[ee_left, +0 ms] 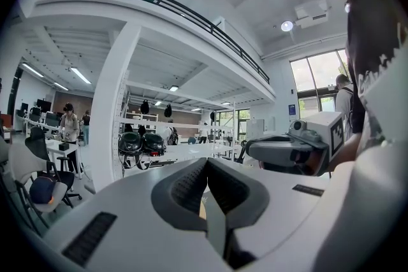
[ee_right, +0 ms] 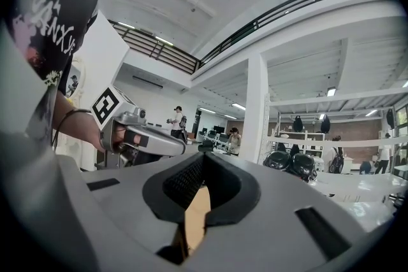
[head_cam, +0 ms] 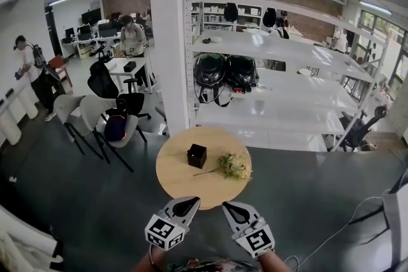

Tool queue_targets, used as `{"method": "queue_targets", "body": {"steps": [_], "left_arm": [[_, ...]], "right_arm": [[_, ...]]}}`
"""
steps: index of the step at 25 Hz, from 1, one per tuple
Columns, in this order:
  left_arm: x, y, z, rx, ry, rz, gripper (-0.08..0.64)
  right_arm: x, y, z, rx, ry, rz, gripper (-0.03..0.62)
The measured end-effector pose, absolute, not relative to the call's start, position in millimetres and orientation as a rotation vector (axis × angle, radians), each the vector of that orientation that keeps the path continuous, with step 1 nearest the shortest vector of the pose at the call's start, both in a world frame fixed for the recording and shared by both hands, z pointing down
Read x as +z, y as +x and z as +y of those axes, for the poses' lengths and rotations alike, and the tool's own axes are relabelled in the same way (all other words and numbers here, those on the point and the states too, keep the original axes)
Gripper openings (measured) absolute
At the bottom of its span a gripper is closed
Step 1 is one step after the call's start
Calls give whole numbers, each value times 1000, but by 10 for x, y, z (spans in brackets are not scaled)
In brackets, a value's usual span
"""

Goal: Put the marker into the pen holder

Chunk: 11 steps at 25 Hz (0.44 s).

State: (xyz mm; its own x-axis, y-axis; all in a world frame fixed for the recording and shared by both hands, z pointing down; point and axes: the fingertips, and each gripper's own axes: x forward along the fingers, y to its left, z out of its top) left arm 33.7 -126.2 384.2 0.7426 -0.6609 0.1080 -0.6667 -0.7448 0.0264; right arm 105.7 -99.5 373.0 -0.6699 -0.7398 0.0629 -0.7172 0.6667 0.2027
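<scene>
Fingers (ee_left: 185,188) of left gripper (head_cam: 193,200) and right gripper (head_cam: 226,205) pressed together, empty, at the tabletop's (head_cam: 172,172) near edge; black pen holder (head_cam: 196,155) just beside yellow-green bunch (head_cam: 234,165).

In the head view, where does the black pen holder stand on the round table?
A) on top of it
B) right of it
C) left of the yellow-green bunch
C: the black pen holder stands left of the yellow-green bunch, apart from it.

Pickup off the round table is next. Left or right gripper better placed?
Left, narrowly. Left gripper and right gripper both hover shut and empty at the table's near edge, but the thin stick, probably the marker, ends nearer the left, and the holder stands that side.
</scene>
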Motion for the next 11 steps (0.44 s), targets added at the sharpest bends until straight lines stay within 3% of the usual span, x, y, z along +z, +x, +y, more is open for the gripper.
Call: {"method": "queue_targets", "body": {"steps": [11], "left_arm": [[3832,327,-1543,99,2898,-1075,20]], "right_arm": [[3718,1022,-1197,-273,1223,-2725,0]]}}
